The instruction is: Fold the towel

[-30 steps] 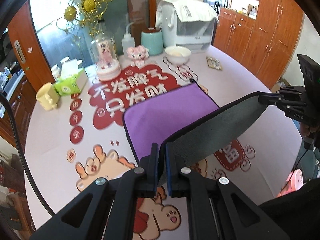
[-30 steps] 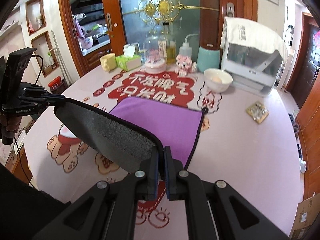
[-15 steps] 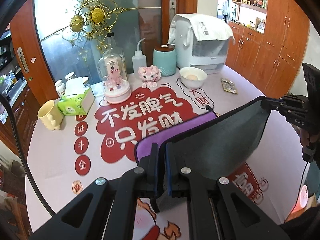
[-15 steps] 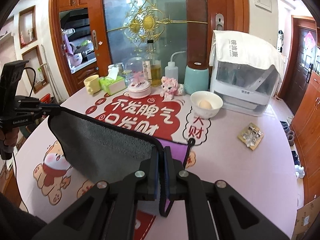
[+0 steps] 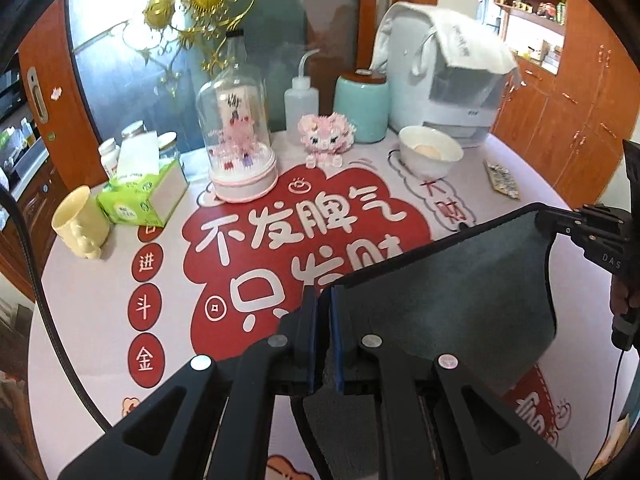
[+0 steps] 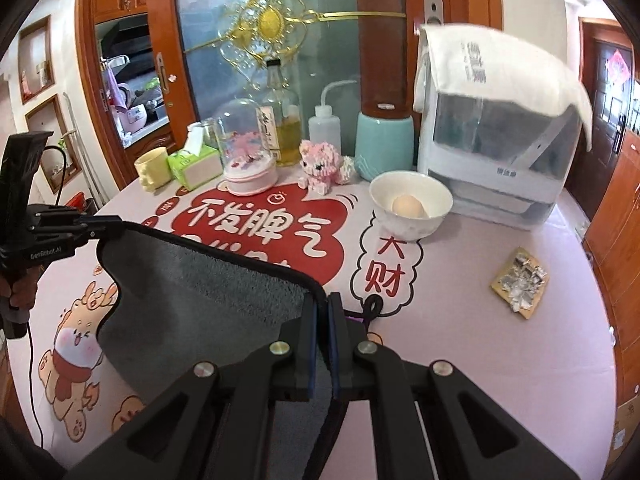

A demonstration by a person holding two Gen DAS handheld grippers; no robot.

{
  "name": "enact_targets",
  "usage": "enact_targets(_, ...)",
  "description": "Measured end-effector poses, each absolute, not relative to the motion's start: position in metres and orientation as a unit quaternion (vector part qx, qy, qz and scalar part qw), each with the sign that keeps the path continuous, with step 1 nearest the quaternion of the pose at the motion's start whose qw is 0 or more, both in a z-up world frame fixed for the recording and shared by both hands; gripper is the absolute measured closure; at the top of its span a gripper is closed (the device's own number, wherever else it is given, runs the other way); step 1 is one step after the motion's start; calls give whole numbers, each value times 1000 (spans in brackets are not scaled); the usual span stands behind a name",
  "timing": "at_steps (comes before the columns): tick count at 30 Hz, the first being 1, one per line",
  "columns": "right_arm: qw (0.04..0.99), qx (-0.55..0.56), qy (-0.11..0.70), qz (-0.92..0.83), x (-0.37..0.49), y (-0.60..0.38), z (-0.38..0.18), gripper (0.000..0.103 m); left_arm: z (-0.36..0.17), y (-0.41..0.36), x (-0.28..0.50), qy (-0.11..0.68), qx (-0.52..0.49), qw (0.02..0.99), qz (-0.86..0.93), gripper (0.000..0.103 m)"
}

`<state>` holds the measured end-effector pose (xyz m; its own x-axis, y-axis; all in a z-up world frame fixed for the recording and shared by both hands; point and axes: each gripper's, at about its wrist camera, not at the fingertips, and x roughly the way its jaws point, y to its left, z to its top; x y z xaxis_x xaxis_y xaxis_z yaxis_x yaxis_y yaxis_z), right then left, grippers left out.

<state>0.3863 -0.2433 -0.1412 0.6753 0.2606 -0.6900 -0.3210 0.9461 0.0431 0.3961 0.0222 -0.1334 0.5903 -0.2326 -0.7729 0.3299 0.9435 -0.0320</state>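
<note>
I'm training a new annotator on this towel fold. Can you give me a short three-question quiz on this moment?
1. True or false: both grippers are shut on the towel.
2. Which side of the towel faces the cameras: A purple, B grey?
3. What lies in the white bowl?

Key:
1. True: the left gripper and the right gripper each pinch a corner.
2. B.
3. An egg.
</note>
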Motion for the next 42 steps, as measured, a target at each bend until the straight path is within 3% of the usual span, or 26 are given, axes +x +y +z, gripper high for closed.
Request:
enact_targets(16,895,-33,423,135,429,-231,-204,97,-194,26,434,481,31,871,-93,93)
enact_targets(19,890,-27,437,129,433,-230,-209,83,-196,29,433,483,21,872,-74,88)
enact_targets(20,888,-25,441,126,433,-230,-210,71,-195,31,431,483,16,873,-67,86)
enact_targets(24,892,-18,435,124,428,-230,-199,56,-183,36,421,479,3,876,-57,82)
enact_targets(29,900,-12,419,114,412,-229,-173,46,-154,41,394,465,4,884,-51,73)
enact_targets(32,908,-12,405,105,395,-227,-153,37,-137,45,371,455,3,889,-49,59)
enact_targets(34,913,-13,396,97,381,-225,-141,30,-126,47,352,446,3,894,-46,42)
enact_targets(42,923,1,379,71,303,-216,-108,25,-95,58,266,425,-11,903,-64,31)
